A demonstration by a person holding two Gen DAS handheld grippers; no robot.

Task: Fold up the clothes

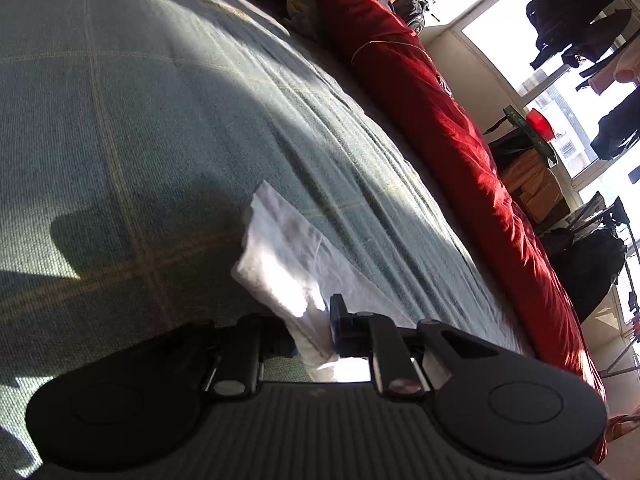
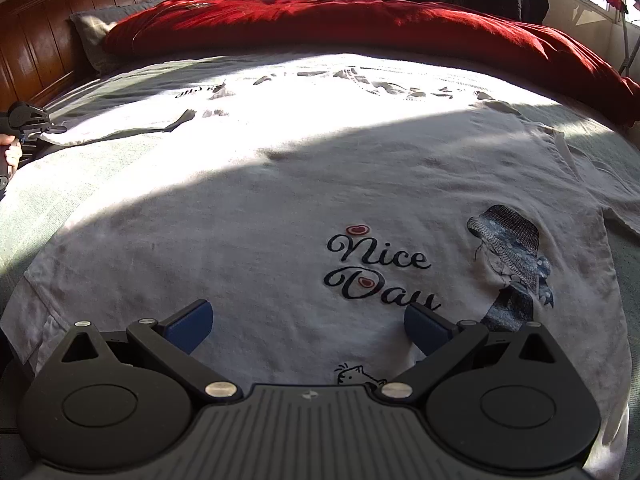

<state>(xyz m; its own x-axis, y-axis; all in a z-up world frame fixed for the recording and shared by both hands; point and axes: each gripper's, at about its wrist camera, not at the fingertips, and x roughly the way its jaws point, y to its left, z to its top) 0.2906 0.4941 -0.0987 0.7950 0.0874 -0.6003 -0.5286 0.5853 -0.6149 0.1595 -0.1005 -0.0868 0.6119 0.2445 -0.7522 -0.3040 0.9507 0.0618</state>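
White T-shirt (image 2: 304, 200) spread flat, print up, on the bed (image 1: 120, 140), beside a red quilt (image 2: 360, 24). Left tool (image 1: 312, 332) clamped on a white cloth edge; which shirt, unclear. Right tool (image 2: 306, 326) wide open above the print, holding nothing. Thin, limp and light, likely to sag and crease; best pinched at hem or sleeve corners
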